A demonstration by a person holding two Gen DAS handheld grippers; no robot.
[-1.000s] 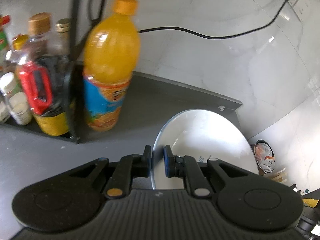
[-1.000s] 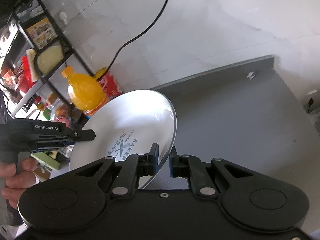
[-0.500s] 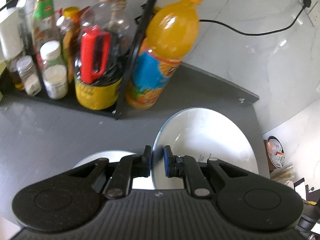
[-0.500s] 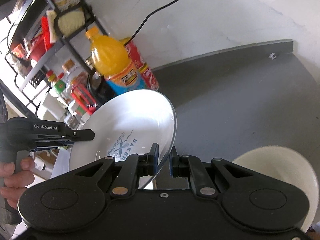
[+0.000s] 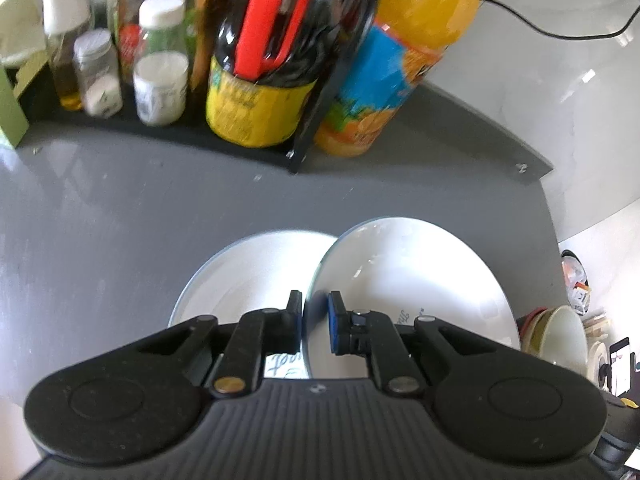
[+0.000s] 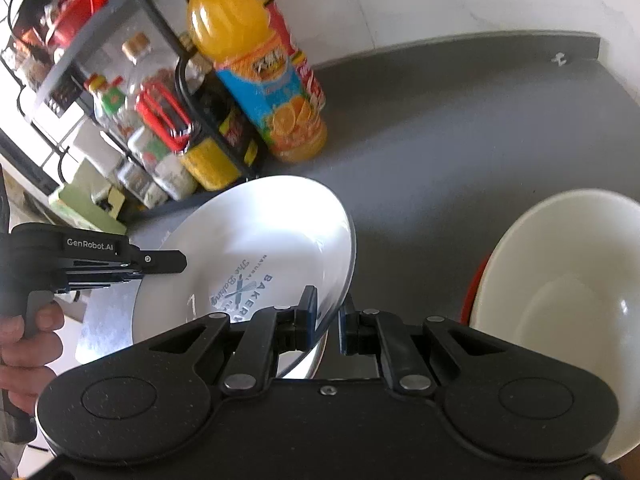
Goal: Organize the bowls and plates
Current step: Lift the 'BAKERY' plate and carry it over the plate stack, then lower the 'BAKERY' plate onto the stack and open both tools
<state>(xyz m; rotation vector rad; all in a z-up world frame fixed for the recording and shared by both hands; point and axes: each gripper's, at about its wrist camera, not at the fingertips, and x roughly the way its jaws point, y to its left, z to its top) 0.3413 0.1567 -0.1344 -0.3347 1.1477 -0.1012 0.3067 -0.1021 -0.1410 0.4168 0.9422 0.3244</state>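
A white plate with a bakery logo (image 6: 256, 248) hangs tilted above the grey counter (image 6: 440, 128), held at two sides. My right gripper (image 6: 327, 316) is shut on its right rim. My left gripper (image 5: 315, 320) is shut on the opposite rim of that plate (image 5: 408, 280), and it also shows from the side as the left gripper (image 6: 180, 260) in the right wrist view. A second white plate (image 5: 248, 276) lies flat on the counter right under the held one. A cream bowl (image 6: 560, 300) sits to the right on something red.
A black rack (image 5: 320, 92) with sauce bottles and jars stands at the counter's back left. An orange juice bottle (image 6: 256, 68) stands beside it. A person's hand (image 6: 24, 344) grips the left tool. The counter's right edge (image 5: 548, 216) drops off beside the plates.
Both grippers have carried the plate down and toward the rack. The flat plate under it and the cream bowl have come into view.
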